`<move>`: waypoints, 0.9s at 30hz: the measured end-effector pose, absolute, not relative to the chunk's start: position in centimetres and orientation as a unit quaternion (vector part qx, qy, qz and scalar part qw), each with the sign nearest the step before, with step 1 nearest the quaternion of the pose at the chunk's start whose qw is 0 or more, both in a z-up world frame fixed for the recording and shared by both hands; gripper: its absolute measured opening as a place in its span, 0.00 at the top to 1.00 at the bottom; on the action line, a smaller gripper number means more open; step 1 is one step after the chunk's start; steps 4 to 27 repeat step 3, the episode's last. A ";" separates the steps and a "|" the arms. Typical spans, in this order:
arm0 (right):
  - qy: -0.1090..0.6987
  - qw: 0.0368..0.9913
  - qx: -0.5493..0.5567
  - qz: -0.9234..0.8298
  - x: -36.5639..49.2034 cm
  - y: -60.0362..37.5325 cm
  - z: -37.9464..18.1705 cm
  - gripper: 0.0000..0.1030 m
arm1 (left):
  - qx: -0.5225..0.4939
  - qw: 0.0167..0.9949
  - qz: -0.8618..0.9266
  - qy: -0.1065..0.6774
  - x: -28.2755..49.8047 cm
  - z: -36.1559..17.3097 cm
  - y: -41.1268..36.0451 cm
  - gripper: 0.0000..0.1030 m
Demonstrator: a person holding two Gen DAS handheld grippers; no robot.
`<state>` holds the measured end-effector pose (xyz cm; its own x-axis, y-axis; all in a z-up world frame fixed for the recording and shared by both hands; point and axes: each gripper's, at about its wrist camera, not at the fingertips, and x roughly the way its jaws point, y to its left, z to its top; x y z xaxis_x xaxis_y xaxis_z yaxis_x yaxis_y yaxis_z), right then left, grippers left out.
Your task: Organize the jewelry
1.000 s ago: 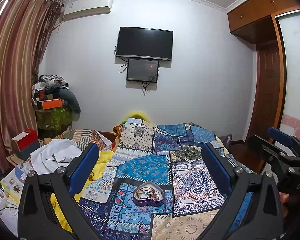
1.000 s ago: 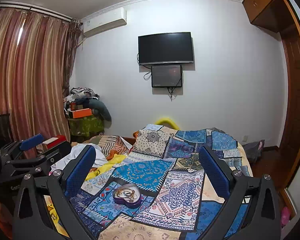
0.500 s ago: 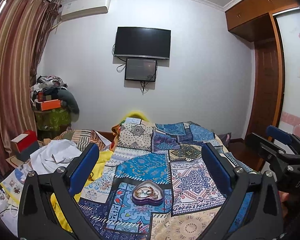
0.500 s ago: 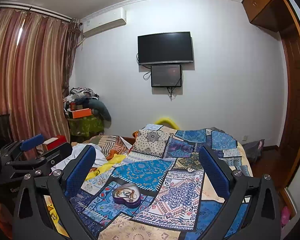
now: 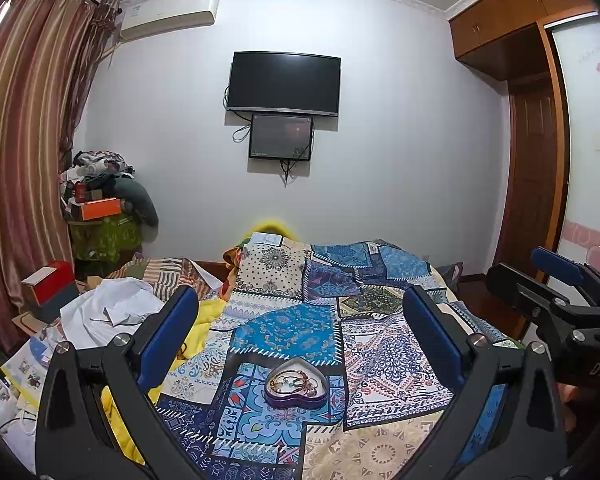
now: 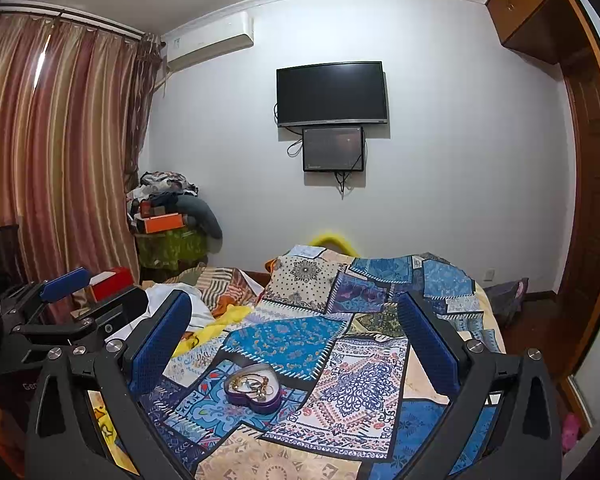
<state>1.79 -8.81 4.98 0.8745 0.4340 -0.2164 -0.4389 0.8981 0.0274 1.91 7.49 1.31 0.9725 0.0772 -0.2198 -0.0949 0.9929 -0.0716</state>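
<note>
- Hovering above the bed (image 5: 380,360), the left tool (image 5: 300,336) has its blue pads (image 5: 167,336) spread wide, nothing between them and touching nothing.
- Same story on the right tool (image 6: 293,338): jaws wide apart, empty, held clear of the quilt (image 6: 360,376).
- There's the tin (image 5: 294,387), a purple heart-shaped one, sitting open on the quilt in the gap between the left tool's pads, low in the frame.
- Inside it lies the jewelry (image 5: 293,380), a tangle of gold-toned rings and chain; single pieces are too small to sort out.
- From the right wrist the tin (image 6: 252,390) sits left of centre, nearer the left pad (image 6: 159,344), with the jewelry (image 6: 251,385) heaped in it.
- The left wrist view catches the right tool (image 5: 556,304) coming in at the right edge, beside the wardrobe (image 5: 528,160) and its pink-heart door.
- The right wrist view shows the left tool (image 6: 67,304) at the left edge instead, in front of the striped curtain (image 6: 59,160).
- Only the left wrist takes in the white cloth (image 5: 111,312) and papers (image 5: 23,364) piled left of the bed.
- Only the right wrist reaches the floor to the right of the bed, with a dark bag (image 6: 508,292) by the wall.
- Both views share the TV (image 5: 283,82) and the small screen (image 5: 280,137) under it.
</note>
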 end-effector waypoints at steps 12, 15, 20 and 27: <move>0.109 0.968 -0.011 0.226 1.9 -8.8 5.0 0.01 | -0.042 0.992 0.045 0.110 1.9 1.2 7.7 0.01; 0.109 0.968 -0.011 0.226 1.9 -8.8 5.0 0.01 | -0.042 0.992 0.045 0.110 1.9 1.2 7.7 0.01; 0.109 0.968 -0.011 0.226 1.9 -8.8 5.0 0.01 | -0.042 0.992 0.045 0.110 1.9 1.2 7.7 0.01; 0.109 0.968 -0.011 0.226 1.9 -8.8 5.0 0.01 | -0.042 0.992 0.045 0.110 1.9 1.2 7.7 0.01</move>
